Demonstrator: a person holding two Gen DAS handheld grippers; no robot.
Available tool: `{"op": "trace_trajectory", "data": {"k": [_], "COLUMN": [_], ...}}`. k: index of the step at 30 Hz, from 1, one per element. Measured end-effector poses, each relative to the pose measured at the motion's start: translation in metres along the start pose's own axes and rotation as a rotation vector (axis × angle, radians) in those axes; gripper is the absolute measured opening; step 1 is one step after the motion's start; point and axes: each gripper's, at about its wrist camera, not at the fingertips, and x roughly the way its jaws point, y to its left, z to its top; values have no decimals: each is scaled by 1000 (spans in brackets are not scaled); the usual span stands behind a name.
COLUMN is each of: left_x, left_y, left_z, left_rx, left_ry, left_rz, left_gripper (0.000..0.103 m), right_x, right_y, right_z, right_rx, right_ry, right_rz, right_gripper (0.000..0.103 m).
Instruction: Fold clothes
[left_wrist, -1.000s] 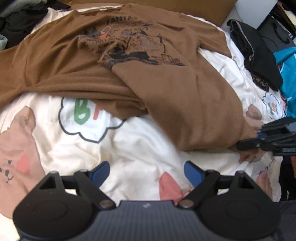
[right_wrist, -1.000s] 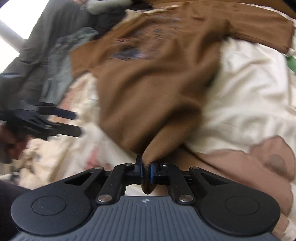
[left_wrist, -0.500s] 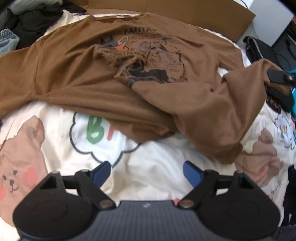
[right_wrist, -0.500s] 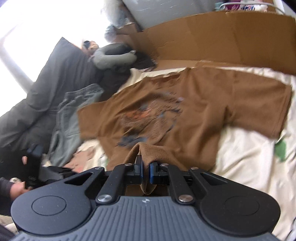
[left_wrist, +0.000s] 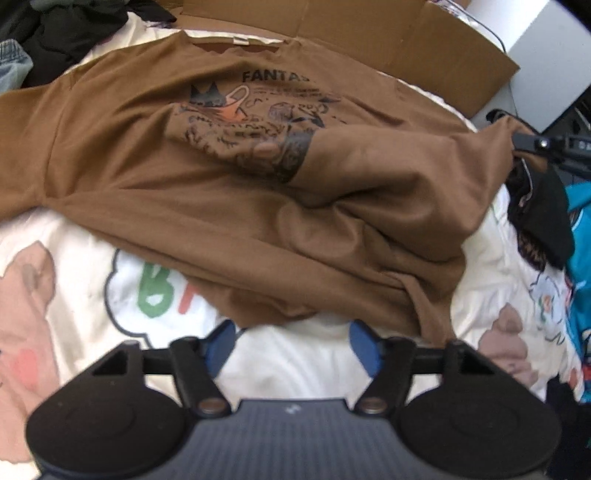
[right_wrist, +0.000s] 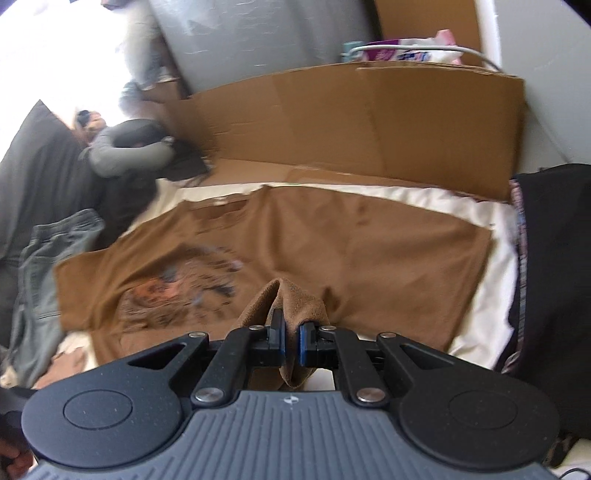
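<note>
There, the brown T-shirt (left_wrist: 229, 184) lay print-up, collar toward the bedsheet's (left_wrist: 295, 354) far edge; right gripper (right_wrist: 291, 341) pinched its hem, left gripper (left_wrist: 291, 341) gaped wide.

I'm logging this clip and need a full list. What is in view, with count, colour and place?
T-shirt: one, brown with a dark print, spread on the bed, one corner lifted.
Bedsheet: one, cream with cartoon bears, under the T-shirt.
Cardboard: one sheet, brown, behind the bed.
Jeans: one pair, grey-blue, left edge.
Black garment: one, right of the T-shirt.
Left hand-held gripper: black, blue pads, open, above the sheet.
Right hand-held gripper: shut on the T-shirt corner.
</note>
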Motion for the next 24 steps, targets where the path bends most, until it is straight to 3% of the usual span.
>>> {"op": "trace_trajectory", "data": {"k": [2, 11, 16, 18, 21, 24], "left_x": [5, 36, 46, 44, 39, 21], "left_y": [0, 1, -1, 2, 5, 12], "left_z": [1, 2, -1, -2, -4, -7], "left_rx": [-45, -211, -269, -289, -296, -276], "left_ry": [14, 50, 76, 68, 61, 49], "left_rz": [-41, -104, -134, -152, -166, -192], "left_gripper": [54, 52, 27, 11, 1, 1], "right_x": [3, 8, 9, 9, 7, -1], "right_y": [-4, -8, -10, -11, -12, -13], "right_z": [1, -10, -15, -18, -23, -31], "right_rx": [6, 46, 67, 69, 75, 80], "right_ry": [2, 14, 18, 23, 33, 42], "right_rz": [-25, -26, -19, -20, -24, -21], "right_gripper": [5, 5, 5, 5, 5, 5]}}
